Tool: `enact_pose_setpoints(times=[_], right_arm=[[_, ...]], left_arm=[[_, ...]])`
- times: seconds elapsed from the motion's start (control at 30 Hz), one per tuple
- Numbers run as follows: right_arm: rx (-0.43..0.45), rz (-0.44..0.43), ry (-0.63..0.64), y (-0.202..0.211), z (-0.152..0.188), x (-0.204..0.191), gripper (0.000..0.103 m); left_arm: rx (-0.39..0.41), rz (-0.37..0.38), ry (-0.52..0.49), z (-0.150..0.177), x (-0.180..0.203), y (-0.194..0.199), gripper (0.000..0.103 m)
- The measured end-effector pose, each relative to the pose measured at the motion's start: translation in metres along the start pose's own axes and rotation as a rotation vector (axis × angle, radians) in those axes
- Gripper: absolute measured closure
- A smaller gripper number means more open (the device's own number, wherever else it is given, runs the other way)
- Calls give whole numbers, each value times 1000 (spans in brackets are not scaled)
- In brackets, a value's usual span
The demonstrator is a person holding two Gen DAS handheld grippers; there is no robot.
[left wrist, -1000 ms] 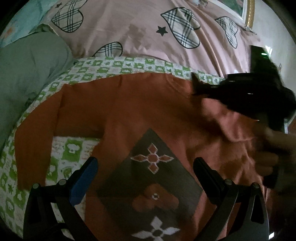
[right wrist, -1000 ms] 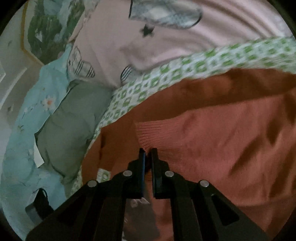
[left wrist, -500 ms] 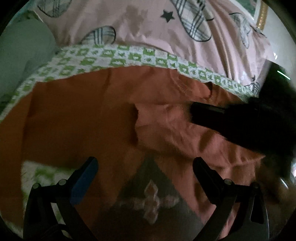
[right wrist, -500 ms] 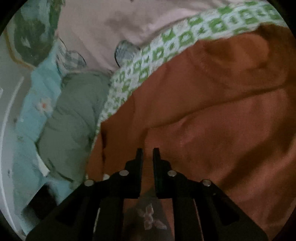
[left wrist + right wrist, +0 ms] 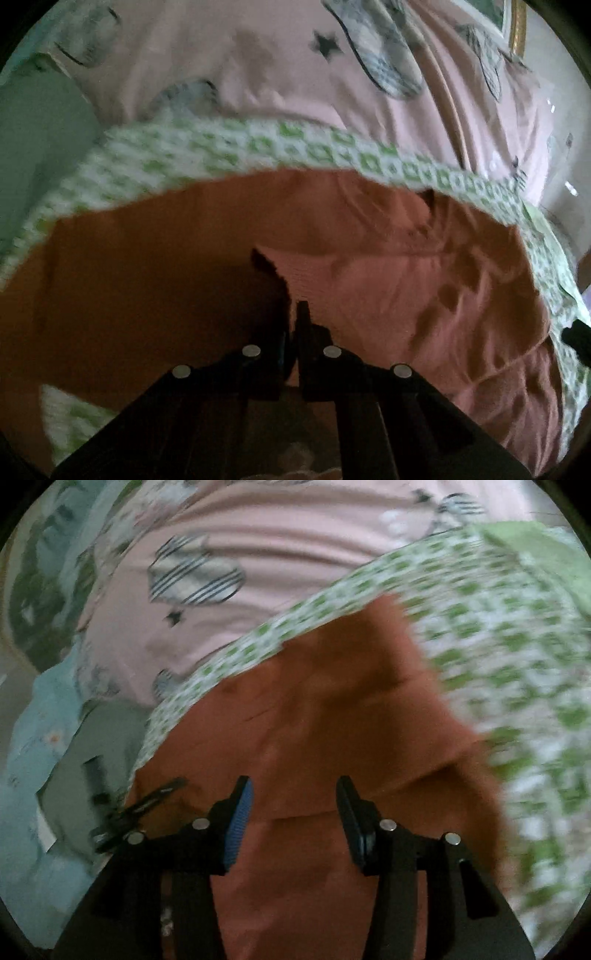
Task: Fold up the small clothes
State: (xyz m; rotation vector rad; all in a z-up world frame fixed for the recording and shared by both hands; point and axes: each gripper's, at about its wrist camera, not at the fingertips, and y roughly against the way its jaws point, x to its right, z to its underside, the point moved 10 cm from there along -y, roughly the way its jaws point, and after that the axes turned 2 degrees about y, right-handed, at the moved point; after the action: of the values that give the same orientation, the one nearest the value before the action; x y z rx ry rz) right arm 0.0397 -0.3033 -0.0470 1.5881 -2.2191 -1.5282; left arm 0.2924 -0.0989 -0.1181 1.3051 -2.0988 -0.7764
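Note:
An orange sweater (image 5: 184, 295) lies spread on a green-and-white patterned cloth (image 5: 288, 147). One sleeve (image 5: 388, 295) is folded across its body and shows a paler, ribbed side. My left gripper (image 5: 294, 314) is shut at the edge of that sleeve's cuff, with fabric caught between its pads. My right gripper (image 5: 295, 805) hangs over the sweater's (image 5: 314, 709) right part. Its jaws are opening, and no cloth is pinched between them. The picture on the sweater's front is mostly hidden under the left gripper.
A pink bedcover (image 5: 295, 74) with plaid hearts and stars lies behind the patterned cloth. A grey-green cushion (image 5: 37, 147) sits at the left, beside light blue floral bedding (image 5: 44, 720). A gold picture frame (image 5: 517, 29) hangs at the top right. The patterned cloth (image 5: 498, 646) extends to the right of the sweater.
My left gripper went from wide open to shut on the folded sleeve's cuff. My right gripper let go of that sleeve, opened and swung right, out of the left wrist view.

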Motion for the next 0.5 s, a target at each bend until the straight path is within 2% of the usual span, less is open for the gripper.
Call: enact_pose_setpoints(times=[0.1, 0.2, 0.37, 0.5], right_arm=[[33, 57, -8, 12, -19, 27, 54], [27, 96, -10, 2, -36, 42, 54], [-61, 147, 23, -50, -55, 51, 54], [-144, 198, 39, -90, -53, 60, 55]], left_arm=[[-12, -63, 28, 0, -33, 0, 100], [-26, -59, 47, 5, -47, 0, 100], [-26, -69, 2, 8, -43, 4, 100], [-35, -68, -18, 9, -37, -1, 100]])
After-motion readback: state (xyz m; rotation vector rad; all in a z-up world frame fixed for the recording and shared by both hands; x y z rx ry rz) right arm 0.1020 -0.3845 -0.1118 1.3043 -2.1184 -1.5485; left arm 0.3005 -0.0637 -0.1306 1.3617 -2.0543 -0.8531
